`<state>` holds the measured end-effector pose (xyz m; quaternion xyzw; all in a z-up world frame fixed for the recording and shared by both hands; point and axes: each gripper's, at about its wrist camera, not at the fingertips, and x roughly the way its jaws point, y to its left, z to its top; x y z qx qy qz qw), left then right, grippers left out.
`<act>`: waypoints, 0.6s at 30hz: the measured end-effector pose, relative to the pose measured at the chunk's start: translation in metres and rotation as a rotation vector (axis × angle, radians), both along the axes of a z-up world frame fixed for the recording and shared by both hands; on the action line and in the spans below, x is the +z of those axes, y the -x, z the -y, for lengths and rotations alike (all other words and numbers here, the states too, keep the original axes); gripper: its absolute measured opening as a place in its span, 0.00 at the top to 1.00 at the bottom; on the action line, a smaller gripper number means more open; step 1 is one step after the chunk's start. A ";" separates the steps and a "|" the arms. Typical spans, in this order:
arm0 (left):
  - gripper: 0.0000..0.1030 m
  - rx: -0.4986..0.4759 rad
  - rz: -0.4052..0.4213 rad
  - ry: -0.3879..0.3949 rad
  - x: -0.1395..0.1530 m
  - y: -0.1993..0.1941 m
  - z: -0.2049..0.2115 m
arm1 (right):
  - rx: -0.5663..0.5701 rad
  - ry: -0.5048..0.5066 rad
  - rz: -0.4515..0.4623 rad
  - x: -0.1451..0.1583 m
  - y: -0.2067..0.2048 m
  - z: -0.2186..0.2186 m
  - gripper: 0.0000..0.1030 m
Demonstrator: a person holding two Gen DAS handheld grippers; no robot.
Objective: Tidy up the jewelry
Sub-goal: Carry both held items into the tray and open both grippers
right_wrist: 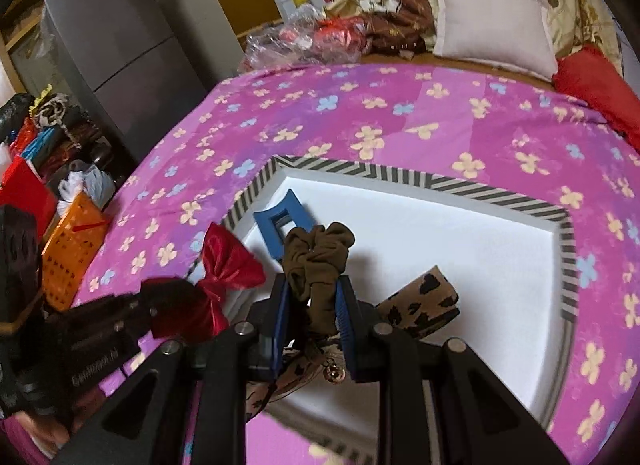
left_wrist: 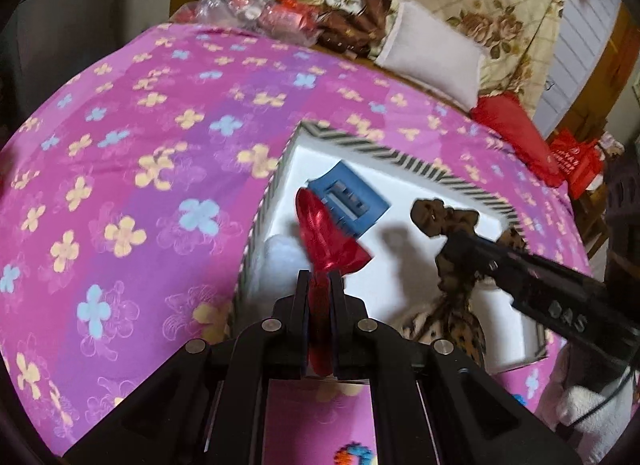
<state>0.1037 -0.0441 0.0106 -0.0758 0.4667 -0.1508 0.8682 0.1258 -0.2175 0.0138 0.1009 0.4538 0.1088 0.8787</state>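
Observation:
A white tray with a black-and-white striped rim (left_wrist: pixel 384 153) (right_wrist: pixel 460 183) lies on the pink flowered bedspread. My left gripper (left_wrist: pixel 319 279) is shut on a shiny red bow (left_wrist: pixel 328 231) (right_wrist: pixel 228 265), held over the tray's left part. My right gripper (right_wrist: pixel 314 285) (left_wrist: pixel 456 243) is shut on a brown scrunchie (right_wrist: pixel 318 255) (left_wrist: pixel 442 215), held above the tray. A blue hair claw clip (left_wrist: pixel 350 199) (right_wrist: pixel 280 225) lies in the tray's far left. A leopard-print hair tie (right_wrist: pixel 420 299) (left_wrist: pixel 452 317) lies in the tray below the right gripper.
A white fluffy item (left_wrist: pixel 282 251) lies in the tray's left corner. A white pillow (right_wrist: pixel 492 21), a red cushion (right_wrist: pixel 600 85) and bedding sit at the bed's far end. A grey fridge (right_wrist: pixel 116 37) and floor clutter stand left of the bed.

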 end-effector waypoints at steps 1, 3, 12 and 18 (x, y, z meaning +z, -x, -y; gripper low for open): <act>0.90 0.003 -0.005 -0.007 -0.003 -0.001 -0.001 | -0.004 0.002 -0.009 -0.004 -0.004 -0.001 0.77; 0.90 0.009 -0.007 -0.020 -0.008 -0.002 -0.003 | -0.011 -0.004 -0.032 -0.015 -0.014 -0.003 0.77; 0.90 0.007 0.012 -0.036 -0.008 -0.004 -0.003 | -0.004 -0.078 -0.096 -0.046 -0.025 -0.016 0.72; 0.76 0.006 0.031 -0.052 -0.005 0.000 -0.001 | -0.017 -0.140 -0.096 -0.044 -0.017 -0.007 0.50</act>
